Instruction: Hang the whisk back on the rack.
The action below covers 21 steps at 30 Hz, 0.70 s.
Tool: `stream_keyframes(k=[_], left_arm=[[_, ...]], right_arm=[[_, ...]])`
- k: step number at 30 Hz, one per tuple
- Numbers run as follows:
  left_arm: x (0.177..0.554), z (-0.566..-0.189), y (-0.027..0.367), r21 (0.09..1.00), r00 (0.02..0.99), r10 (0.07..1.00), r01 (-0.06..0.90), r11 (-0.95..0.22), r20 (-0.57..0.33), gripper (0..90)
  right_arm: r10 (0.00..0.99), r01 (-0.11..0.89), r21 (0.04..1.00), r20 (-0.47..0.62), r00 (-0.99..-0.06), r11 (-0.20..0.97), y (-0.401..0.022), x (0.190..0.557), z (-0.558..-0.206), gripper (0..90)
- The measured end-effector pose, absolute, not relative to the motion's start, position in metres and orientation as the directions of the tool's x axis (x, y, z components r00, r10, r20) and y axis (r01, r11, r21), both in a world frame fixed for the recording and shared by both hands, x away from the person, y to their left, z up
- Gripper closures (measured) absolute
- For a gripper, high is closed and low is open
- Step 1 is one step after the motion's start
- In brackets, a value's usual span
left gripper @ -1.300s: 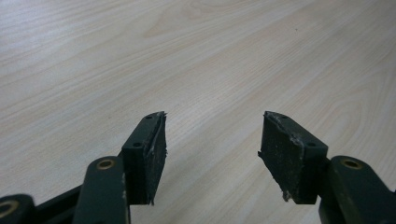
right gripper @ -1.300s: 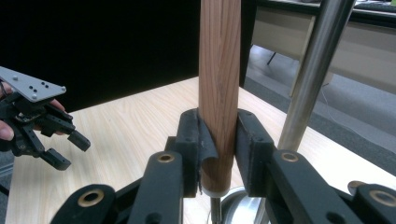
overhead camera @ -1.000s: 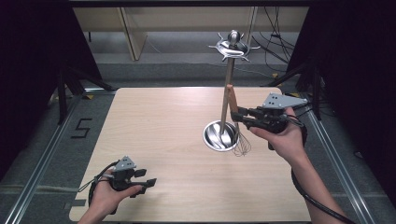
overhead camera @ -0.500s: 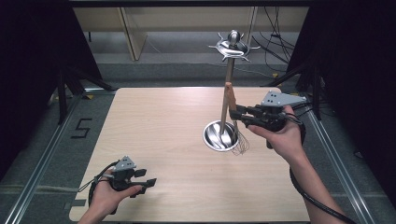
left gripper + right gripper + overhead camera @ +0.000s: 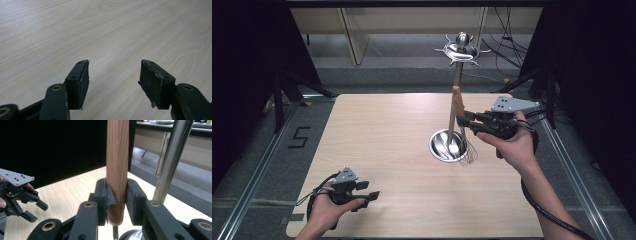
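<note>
Right gripper view: right tool (image 5: 117, 202) clamped on wooden whisk handle (image 5: 117, 157), handle upright between pads. Steel stand pole (image 5: 172, 157) just beside handle, narrow gap. High view: right tool (image 5: 468, 121) above round stand base (image 5: 447, 146); whisk wires (image 5: 468, 154) hang at base rim. Bare tabletop (image 5: 387, 130) spreads wide toward left tool (image 5: 368, 192), which sits near front edge, jaws apart, nothing between. Right tabletop edge close behind right hand (image 5: 511, 145).

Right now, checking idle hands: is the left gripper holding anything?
No, the left gripper stands open over the bare wooden table.
</note>
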<state>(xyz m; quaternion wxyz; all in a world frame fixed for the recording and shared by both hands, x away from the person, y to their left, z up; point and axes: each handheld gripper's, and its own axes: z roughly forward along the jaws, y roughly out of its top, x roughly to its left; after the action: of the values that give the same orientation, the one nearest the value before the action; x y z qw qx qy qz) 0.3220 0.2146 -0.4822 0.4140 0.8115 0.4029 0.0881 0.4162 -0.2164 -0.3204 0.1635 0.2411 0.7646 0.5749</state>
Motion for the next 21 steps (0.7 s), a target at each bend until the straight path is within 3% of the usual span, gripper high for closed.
stream_keyframes(k=[21], left_arm=[[0.3222,-0.4822,0.2146,0.744,0.662,0.725,0.579,-0.334,-0.189,39.7]], right_arm=[[0.551,0.202,0.957,0.055,-0.832,0.209,-0.2101,0.4181,-0.3139,73.6]])
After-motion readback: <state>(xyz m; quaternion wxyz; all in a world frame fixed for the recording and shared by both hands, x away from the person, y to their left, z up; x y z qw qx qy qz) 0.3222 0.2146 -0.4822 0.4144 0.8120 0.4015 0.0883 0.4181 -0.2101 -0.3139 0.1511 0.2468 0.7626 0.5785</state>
